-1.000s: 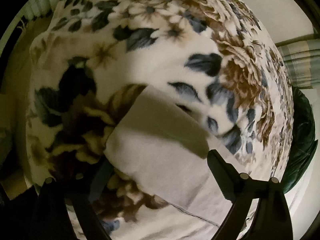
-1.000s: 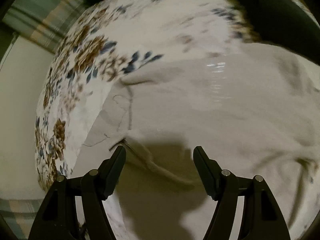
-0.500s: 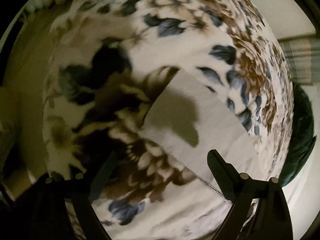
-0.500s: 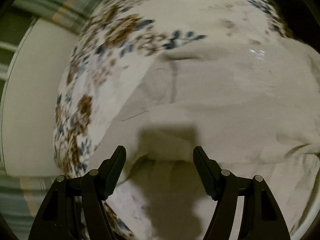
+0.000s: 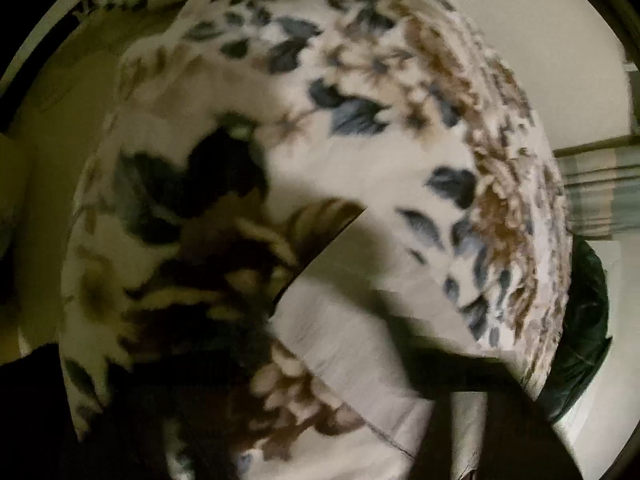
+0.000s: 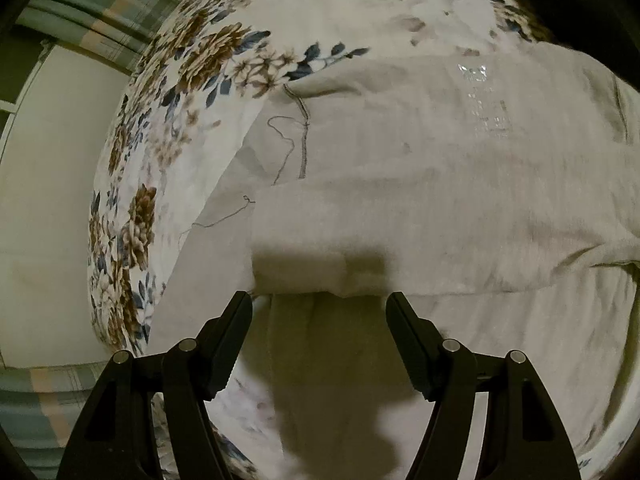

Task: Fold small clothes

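Observation:
A pale beige garment (image 6: pixel 420 184) lies spread on a floral blanket (image 6: pixel 192 64), with a folded layer whose edge runs across just ahead of my right gripper (image 6: pixel 319 320). That gripper is open and empty, its fingers (image 6: pixel 236 328) just short of the fold edge. In the left wrist view a corner of the same garment (image 5: pixel 344 336) lies on the blanket (image 5: pixel 360 92). The left gripper's fingers are dark and blurred at the bottom of that view; only the right one (image 5: pixel 492 412) shows, over the cloth.
The blanket covers a raised surface with pale floor (image 6: pixel 44 216) beside it. A plaid cloth (image 6: pixel 92 12) lies at the back left, a dark green object (image 5: pixel 580 344) at the blanket's right edge in the left wrist view.
Both grippers have moved over the garment. The right gripper now faces the fold edge more squarely. The left view has swung and blurred, with the garment corner closer to its fingers.

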The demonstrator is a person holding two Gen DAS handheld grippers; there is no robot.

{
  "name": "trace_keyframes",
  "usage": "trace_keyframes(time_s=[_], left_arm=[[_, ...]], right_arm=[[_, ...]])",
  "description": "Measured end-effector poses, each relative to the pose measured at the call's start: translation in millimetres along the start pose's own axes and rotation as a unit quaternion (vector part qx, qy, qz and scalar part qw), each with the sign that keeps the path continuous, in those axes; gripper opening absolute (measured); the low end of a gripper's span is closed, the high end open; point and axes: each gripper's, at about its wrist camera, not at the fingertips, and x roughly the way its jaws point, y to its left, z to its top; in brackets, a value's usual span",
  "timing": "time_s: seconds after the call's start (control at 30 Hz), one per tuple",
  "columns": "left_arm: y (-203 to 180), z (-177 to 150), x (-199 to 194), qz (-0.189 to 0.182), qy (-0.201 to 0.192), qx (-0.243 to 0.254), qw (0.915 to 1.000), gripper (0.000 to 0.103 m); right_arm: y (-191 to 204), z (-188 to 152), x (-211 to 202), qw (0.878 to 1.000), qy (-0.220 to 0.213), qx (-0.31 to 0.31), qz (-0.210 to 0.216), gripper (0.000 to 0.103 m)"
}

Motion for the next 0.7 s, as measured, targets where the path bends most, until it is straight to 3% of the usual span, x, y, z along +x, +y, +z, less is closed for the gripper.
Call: trace_keyframes(time_s=[0.23, 0.37, 0.5, 0.63, 0.7], left_arm=[[-25, 13, -18, -0.022, -0.025, 0.047, 0.9983, 0.005], [-67, 10, -51, -0.047, -0.063, 0.125, 0.9890, 0.005], [-128, -17, -84, -0.079, -0.093, 0.230, 0.9655, 0.005], [-188, -66, -102, -0.117, -0.084, 0.318, 0.9370, 0.005], [-218, -108, -108, -0.140, -0.068, 0.367, 0.9171, 0.005]], right_arm=[[-8, -5, -7, 1.000, -0.010, -0.011, -0.025, 0.072], [-28, -9, -19, 0.998, -0.025, -0.001, -0.062, 0.072], [-59, -14, -32, 0.994, -0.038, 0.022, -0.103, 0.072], [-93, -19, -46, 0.988, -0.042, 0.048, -0.138, 0.072], [-113, -20, -57, 0.985, -0.047, 0.059, -0.152, 0.072]])
